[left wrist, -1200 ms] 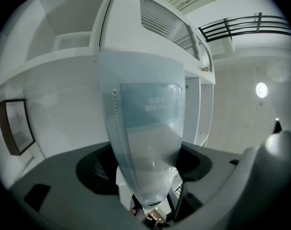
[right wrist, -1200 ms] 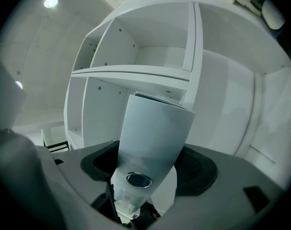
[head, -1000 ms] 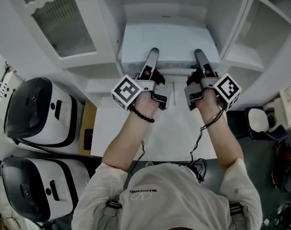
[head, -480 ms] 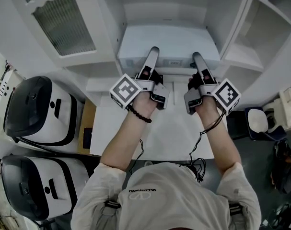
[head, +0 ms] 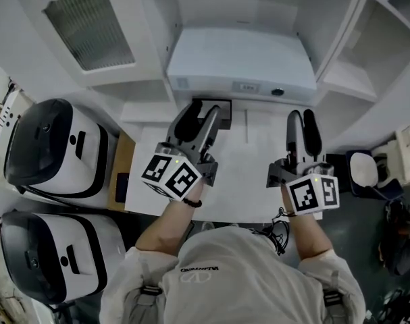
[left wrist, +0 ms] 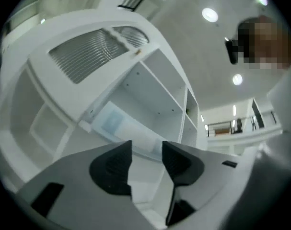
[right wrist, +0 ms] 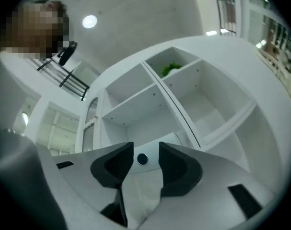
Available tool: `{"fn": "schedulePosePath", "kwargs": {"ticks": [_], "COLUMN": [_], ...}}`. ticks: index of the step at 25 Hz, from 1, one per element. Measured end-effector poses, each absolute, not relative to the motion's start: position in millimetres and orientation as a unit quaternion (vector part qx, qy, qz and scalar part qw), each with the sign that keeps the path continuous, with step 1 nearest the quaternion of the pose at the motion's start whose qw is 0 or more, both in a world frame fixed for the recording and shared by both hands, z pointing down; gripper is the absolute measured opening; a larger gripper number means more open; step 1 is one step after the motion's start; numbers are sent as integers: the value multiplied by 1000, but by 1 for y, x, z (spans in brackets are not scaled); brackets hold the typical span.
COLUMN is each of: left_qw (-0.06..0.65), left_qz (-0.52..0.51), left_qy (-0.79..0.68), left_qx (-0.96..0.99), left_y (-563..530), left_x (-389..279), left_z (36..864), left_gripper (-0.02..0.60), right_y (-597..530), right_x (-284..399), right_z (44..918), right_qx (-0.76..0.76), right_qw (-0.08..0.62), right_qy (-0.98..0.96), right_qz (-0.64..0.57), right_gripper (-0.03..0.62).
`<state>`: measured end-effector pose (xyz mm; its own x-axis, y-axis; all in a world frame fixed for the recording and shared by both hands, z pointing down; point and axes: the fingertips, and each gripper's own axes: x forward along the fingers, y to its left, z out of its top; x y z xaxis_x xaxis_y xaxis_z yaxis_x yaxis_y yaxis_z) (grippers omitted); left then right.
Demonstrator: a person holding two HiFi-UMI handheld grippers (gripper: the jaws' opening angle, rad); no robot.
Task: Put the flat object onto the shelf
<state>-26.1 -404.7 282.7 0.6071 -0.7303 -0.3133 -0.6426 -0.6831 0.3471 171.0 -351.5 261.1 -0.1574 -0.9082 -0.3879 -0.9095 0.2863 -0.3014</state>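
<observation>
- Left tool (head: 199,118): we see its jaws about half apart and closing, with nothing between the pads and nothing held.
- Right tool (head: 302,120): same here, jaws partway apart and closing, empty.
- Both tools hover over the white worktop (head: 245,187), side by side and pointing at the cabinet.
- Flat object (head: 242,59): a white slab lying flat on the shelf (head: 145,90), ahead of both tools and clear of them.
- In the right gripper view, its front edge with a round dark button shows in the gap between the jaws.
- Ribbed-glass cabinet door (head: 83,25) stands up-left.
- Two black-and-white appliances (head: 53,147) sit left of the worktop.
</observation>
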Motion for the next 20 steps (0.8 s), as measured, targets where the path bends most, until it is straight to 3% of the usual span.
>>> {"fn": "schedulePosePath", "kwargs": {"ticks": [3, 5, 9, 20], "left_qw": [-20, -70, -85, -48], "left_qz": [-160, -126, -100, -112], "left_qy": [-429, -446, -460, -470], "left_qx": [889, 883, 878, 874], "left_y": [-402, -406, -422, -465], "left_x": [-24, -18, -8, -2], "left_z": [270, 264, 263, 265], "left_gripper": [58, 18, 5, 5], "right_y": [-352, -365, -396, -435], "right_x": [152, 147, 146, 154], "right_z": [249, 252, 267, 267], "right_qx": [-597, -598, -614, -623], "right_qw": [212, 191, 158, 168], "right_qy": [771, 777, 773, 764], "right_qz": [60, 49, 12, -8], "right_gripper": [84, 37, 11, 11]}}
